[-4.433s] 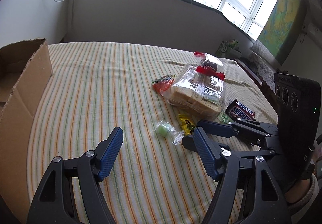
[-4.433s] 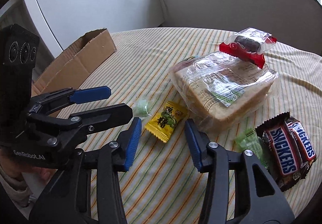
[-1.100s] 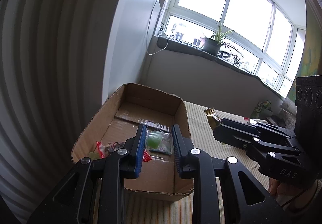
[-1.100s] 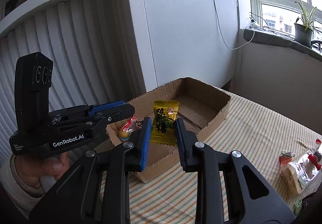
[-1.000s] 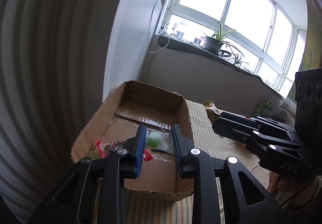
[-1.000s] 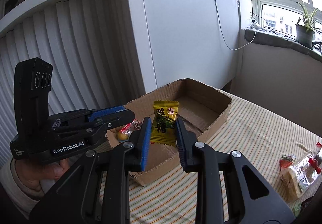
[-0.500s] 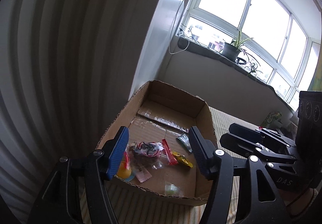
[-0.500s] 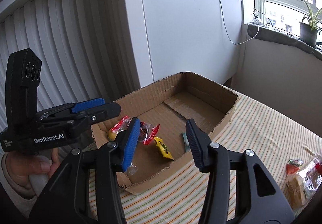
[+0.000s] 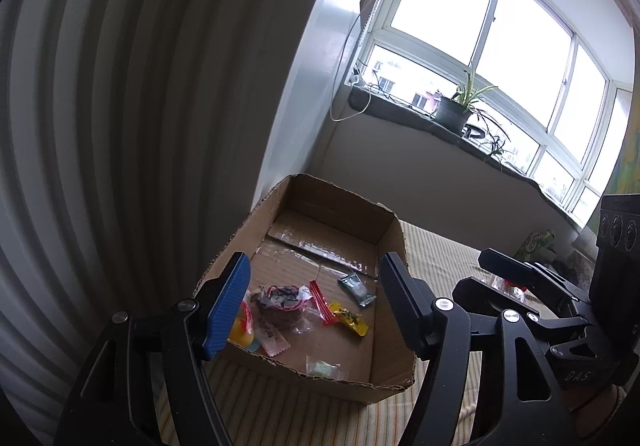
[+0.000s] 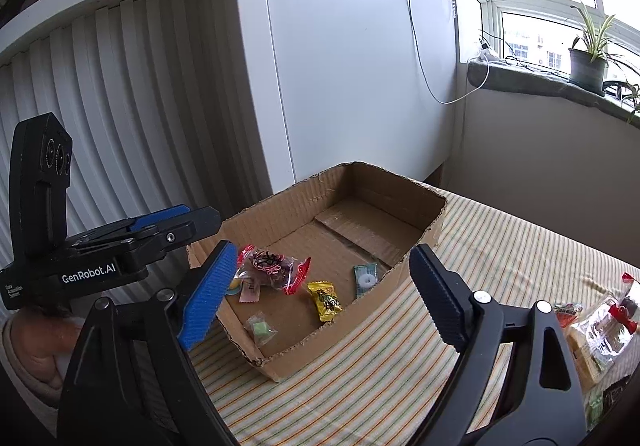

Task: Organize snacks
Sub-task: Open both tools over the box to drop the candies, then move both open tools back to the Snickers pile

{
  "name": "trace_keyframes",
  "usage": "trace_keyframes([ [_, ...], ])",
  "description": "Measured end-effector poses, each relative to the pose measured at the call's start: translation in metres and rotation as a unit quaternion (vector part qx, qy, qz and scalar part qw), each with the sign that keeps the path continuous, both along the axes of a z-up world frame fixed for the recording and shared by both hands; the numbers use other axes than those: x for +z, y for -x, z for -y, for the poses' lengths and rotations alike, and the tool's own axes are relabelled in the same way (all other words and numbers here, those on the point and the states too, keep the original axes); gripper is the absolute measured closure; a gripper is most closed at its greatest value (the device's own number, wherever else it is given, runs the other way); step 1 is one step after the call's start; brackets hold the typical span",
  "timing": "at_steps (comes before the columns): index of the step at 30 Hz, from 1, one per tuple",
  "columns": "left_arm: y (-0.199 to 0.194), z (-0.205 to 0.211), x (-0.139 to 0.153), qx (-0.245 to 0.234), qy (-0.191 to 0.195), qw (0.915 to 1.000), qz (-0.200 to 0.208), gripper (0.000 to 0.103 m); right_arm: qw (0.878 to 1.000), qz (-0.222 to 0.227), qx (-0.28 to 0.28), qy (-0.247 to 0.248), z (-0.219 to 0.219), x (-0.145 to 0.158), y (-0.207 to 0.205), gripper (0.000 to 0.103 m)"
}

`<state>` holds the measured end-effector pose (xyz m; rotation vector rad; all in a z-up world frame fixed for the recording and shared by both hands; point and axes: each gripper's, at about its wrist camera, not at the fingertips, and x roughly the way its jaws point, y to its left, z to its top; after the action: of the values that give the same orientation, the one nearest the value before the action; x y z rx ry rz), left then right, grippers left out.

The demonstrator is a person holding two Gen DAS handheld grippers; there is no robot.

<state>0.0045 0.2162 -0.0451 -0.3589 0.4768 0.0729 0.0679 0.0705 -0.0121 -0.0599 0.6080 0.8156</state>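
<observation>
An open cardboard box [image 9: 394, 326] [image 10: 432, 217] stands on the striped table. Inside lie a yellow candy [image 9: 349, 318] [image 10: 325, 300], a small green candy [image 9: 321, 367] [image 10: 261, 327], a red-edged clear bag with a dark cake [image 9: 282, 304] [image 10: 272, 266], a grey-green packet [image 9: 357, 289] [image 10: 365, 278] and a yellow sweet [image 9: 240, 332]. My left gripper [image 9: 314, 304] is open and empty above the box's near end. My right gripper [image 10: 320, 294] is open and empty above the box. Each gripper shows in the other's view.
A bag of sliced bread [image 10: 600, 342] with a red-edged snack bag [image 10: 624, 306] on it and a small red packet [image 10: 566, 310] lie at the table's right. A white cabinet and slatted wall stand behind the box. A potted plant [image 10: 588, 57] sits on the windowsill.
Both grippers opened over the box: the green candy dropped from the left one, the yellow candy from the right one. Both now lie on the box floor. The jaws have widened further.
</observation>
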Motion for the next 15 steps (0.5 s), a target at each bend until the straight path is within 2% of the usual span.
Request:
trace_keyframes([
  [4, -0.002, 0.006, 0.005, -0.004, -0.008, 1.0, 0.0, 0.036, 1.0, -0.002, -0.015, 0.004, 0.006, -0.002, 0.003, 0.003],
  [9, -0.007, 0.025, 0.011, -0.016, -0.017, 0.9997, 0.001, 0.033, 1.0, -0.007, -0.024, -0.003, 0.024, -0.005, 0.005, 0.003],
  [15, -0.022, 0.068, 0.016, -0.059, -0.035, 0.9977, -0.003, 0.033, 0.998, -0.012, -0.058, -0.014, 0.068, -0.01, 0.005, 0.003],
])
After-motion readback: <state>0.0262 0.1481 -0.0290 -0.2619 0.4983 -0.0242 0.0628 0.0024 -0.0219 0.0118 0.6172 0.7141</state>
